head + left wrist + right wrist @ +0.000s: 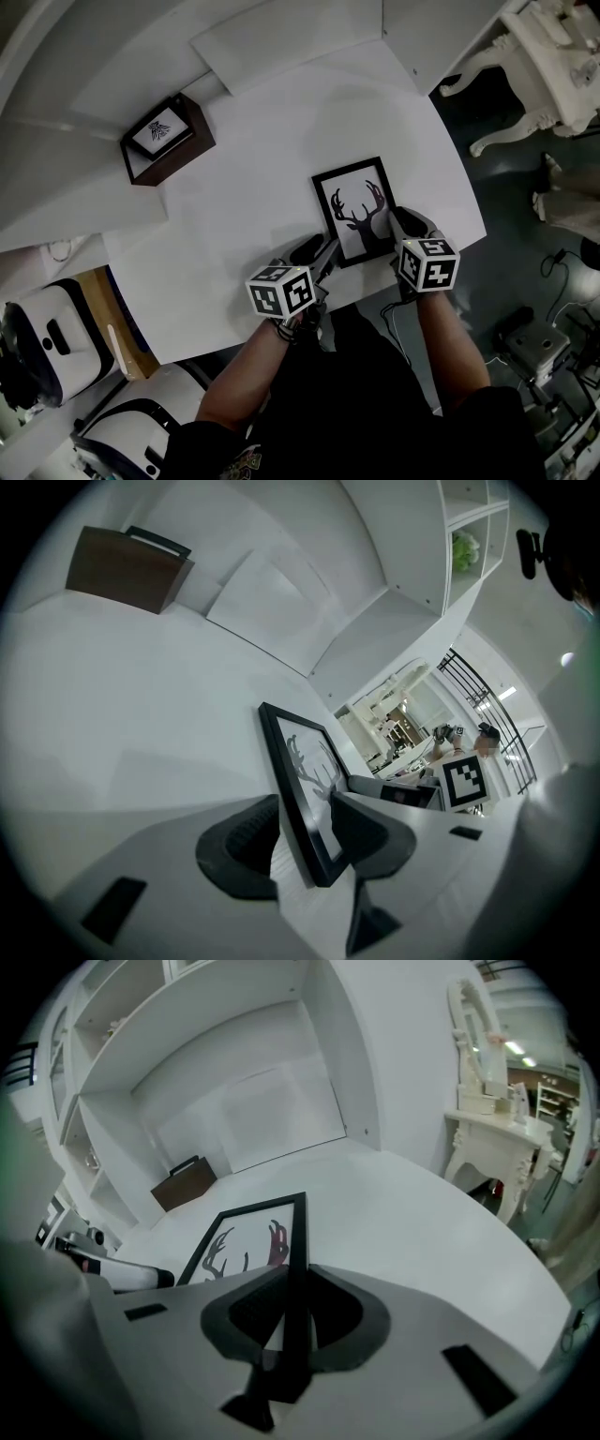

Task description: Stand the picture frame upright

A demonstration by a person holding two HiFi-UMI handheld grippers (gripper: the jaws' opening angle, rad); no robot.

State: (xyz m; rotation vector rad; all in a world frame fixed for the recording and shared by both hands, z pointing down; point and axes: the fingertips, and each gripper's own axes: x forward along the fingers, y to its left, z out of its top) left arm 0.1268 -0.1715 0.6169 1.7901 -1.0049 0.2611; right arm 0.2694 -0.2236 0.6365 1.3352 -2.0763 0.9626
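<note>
No readable text, labels, brands or numbers anywhere in view.

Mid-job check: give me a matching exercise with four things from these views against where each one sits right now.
Things:
1. picture frame
2. brown box
3. left gripper
4. right gripper

Places:
a. alone, toward the far left of the table
b. jaws on the frame's right edge
c. jaws at the frame's near left corner
d. near the table's front edge, between the two grippers

Pairs: 1-d, 2-a, 3-c, 4-b
</note>
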